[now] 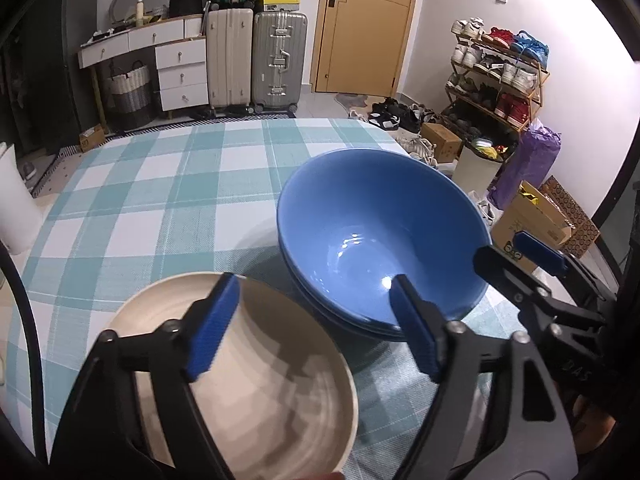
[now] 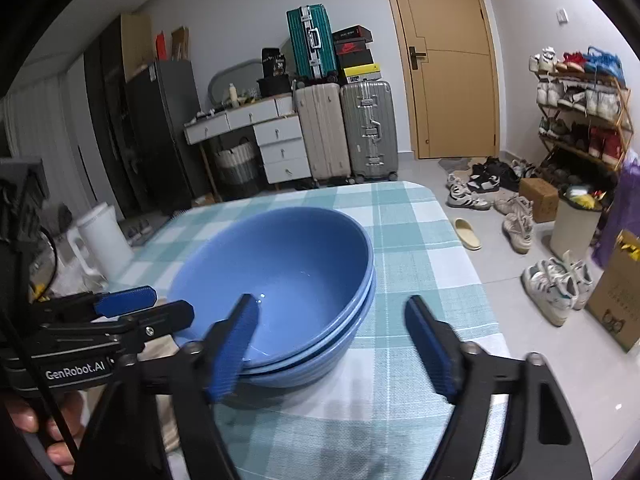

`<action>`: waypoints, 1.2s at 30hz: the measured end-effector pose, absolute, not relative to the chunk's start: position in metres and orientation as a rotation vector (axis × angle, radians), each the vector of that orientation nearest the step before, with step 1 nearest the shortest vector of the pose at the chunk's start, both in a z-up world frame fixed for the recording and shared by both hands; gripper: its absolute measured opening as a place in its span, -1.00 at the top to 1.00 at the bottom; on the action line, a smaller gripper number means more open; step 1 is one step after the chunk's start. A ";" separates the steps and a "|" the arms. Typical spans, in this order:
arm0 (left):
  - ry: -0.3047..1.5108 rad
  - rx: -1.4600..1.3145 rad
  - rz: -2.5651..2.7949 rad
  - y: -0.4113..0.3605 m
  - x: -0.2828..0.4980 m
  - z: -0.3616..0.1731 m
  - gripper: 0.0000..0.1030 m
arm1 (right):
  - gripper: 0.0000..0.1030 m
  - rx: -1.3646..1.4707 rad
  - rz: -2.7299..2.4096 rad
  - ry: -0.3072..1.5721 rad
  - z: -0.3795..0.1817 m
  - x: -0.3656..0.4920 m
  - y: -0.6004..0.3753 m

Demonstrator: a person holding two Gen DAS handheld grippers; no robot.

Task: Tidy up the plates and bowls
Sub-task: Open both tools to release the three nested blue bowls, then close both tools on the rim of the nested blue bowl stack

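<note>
Left tongs (image 1: 316, 328) spread wide over beige plate (image 1: 280, 392), gripping nothing. Right tongs (image 2: 332, 344) spread, straddling blue bowl stack's (image 2: 280, 264) near rim, not pinching.

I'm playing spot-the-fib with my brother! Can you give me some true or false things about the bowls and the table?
1. The blue bowls sit nested one inside another. True.
2. The beige plate is stacked on top of the blue bowls. False: it lies beside them on the tablecloth.
3. The tablecloth is red with dots. False: it is teal and white checks.
4. The right tool is open, one finger inside the bowl rim and one outside. True.
5. The left tool is squeezing the plate. False: it is open above it.
</note>
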State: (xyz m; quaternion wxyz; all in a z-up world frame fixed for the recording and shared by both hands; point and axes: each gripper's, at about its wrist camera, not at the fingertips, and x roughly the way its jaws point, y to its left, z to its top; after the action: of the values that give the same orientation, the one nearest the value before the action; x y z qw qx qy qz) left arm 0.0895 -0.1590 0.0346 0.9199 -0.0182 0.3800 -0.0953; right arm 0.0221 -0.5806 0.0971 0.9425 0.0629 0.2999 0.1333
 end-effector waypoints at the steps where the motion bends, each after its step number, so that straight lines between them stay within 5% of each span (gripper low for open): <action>1: 0.785 -0.033 -0.199 -0.159 0.090 0.034 -0.56 | -0.67 0.133 0.271 0.612 0.097 0.022 -0.582; 9: 0.783 -0.003 -0.188 -0.158 0.094 0.032 -0.97 | -0.96 0.168 0.265 0.621 0.096 0.024 -0.585; 32: 0.872 -0.249 -0.222 -0.116 0.144 0.002 -0.90 | -0.97 0.279 0.293 0.688 0.079 0.043 -0.588; 36: 0.888 -0.278 -0.234 -0.116 0.151 -0.004 -0.67 | -0.59 0.290 0.315 0.723 0.074 0.051 -0.585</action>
State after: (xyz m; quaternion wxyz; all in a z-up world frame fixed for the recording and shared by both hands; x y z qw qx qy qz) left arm 0.1509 -0.1155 -0.0035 0.8871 -0.1335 0.4272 -0.1126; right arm 0.0506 -0.5853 0.0740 0.9130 0.1406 0.3512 0.1531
